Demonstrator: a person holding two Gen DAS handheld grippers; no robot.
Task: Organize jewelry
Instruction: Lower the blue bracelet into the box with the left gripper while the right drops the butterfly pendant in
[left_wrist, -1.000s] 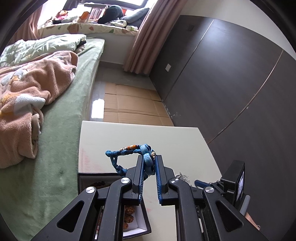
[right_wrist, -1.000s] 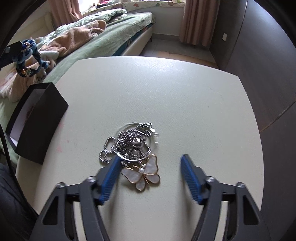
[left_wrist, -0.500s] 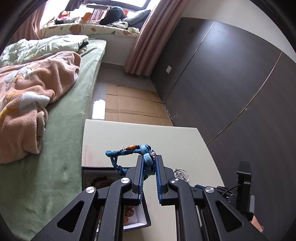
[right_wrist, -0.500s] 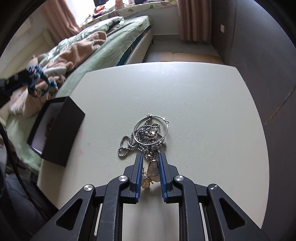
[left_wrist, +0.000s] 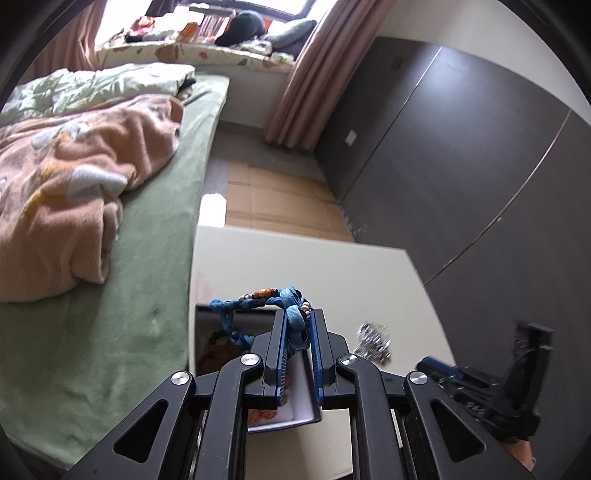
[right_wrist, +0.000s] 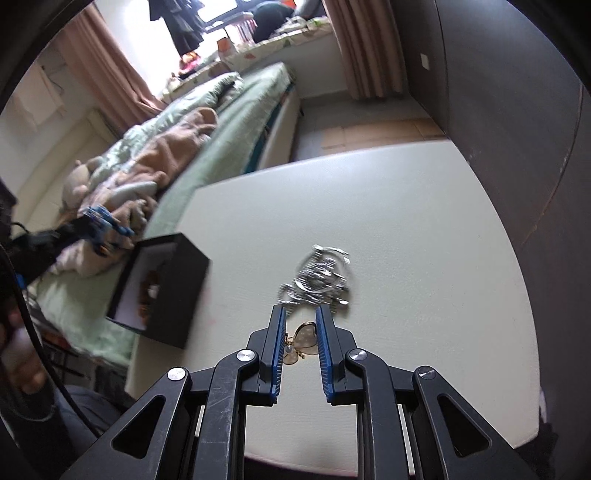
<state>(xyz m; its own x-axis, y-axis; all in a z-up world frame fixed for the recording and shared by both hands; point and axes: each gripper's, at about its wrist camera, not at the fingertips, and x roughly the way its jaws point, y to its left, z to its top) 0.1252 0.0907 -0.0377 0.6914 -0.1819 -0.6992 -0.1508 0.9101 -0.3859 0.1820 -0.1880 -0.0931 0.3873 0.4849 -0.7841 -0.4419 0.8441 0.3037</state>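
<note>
Jaws of right gripper (right_wrist: 300, 318) around butterfly pendant (right_wrist: 303, 339), chain (right_wrist: 318, 277) trailing forward

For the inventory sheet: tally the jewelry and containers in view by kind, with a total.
Blue braided bracelet, in the left gripper: 1
Butterfly pendant, in the right gripper: 1
Silver chain-and-ring pile, pieces tangled and blurred, counted as: 1
Black box, open, brownish beads inside: 1
Total: 4
</note>
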